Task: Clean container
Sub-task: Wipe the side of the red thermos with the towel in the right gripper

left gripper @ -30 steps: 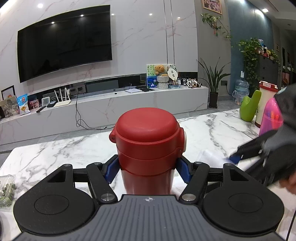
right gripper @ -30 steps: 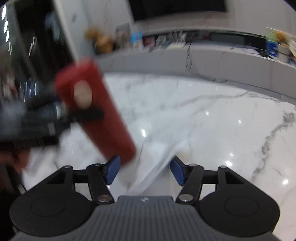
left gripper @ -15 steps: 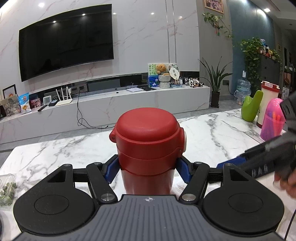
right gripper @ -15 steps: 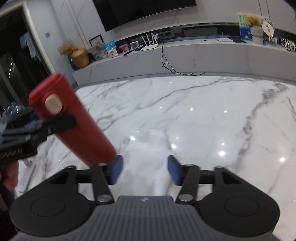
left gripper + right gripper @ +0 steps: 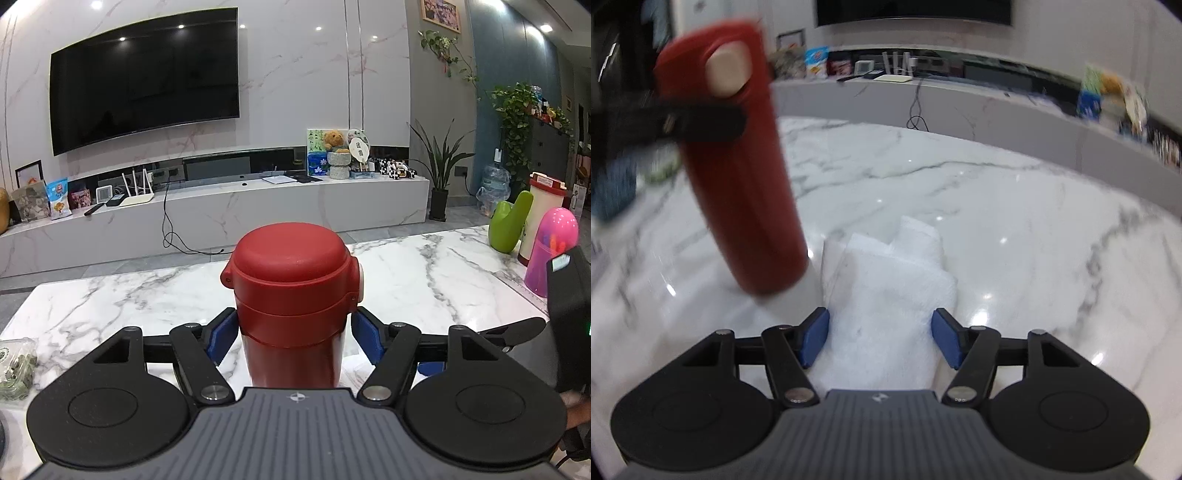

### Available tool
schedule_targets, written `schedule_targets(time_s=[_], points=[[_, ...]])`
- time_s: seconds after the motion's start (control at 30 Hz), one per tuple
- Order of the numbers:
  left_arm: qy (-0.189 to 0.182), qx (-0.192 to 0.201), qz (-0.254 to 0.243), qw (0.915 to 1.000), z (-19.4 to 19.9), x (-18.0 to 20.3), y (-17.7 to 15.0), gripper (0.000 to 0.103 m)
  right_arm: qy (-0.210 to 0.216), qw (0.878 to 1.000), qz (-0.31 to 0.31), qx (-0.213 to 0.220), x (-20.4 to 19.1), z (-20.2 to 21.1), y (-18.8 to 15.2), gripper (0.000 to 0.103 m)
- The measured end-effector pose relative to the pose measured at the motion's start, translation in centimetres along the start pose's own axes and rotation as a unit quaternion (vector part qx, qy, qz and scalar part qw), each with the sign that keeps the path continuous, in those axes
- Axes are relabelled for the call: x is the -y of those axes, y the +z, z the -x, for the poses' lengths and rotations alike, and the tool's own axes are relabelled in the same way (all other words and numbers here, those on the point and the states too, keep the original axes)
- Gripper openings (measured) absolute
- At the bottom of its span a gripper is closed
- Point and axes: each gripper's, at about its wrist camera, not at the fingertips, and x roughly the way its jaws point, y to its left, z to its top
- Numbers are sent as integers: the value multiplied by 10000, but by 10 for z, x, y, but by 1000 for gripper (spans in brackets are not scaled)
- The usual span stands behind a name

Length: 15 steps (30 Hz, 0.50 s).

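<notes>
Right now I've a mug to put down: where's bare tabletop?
Bare marble table right of the white towel and beyond the red flask. Crowded: right edge with green holder and pink container.

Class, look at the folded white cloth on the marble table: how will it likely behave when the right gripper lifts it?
The white cloth looks soft and loosely folded, so it will probably sag and partly unfold when lifted. It seems light, likely needing little force. The right gripper is open astride it; thick folds should compress under the pads rather than slip, though the glossy marble table may let it slide first.
</notes>
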Motion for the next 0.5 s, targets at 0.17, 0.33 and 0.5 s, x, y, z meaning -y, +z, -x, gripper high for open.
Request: schedule_targets(time_s=[0.17, 0.33, 0.5], points=[[28, 33, -2, 10000, 6, 2, 2, 67, -48, 9999, 99, 30, 8, -1, 3, 36], [45, 68, -36, 10000, 10, 4, 2, 66, 396, 9969, -643, 210, 38, 11, 16, 29], [22, 52, -124, 9999, 7, 4, 3, 63, 991, 9834, -1171, 966, 60, 38, 42, 29]])
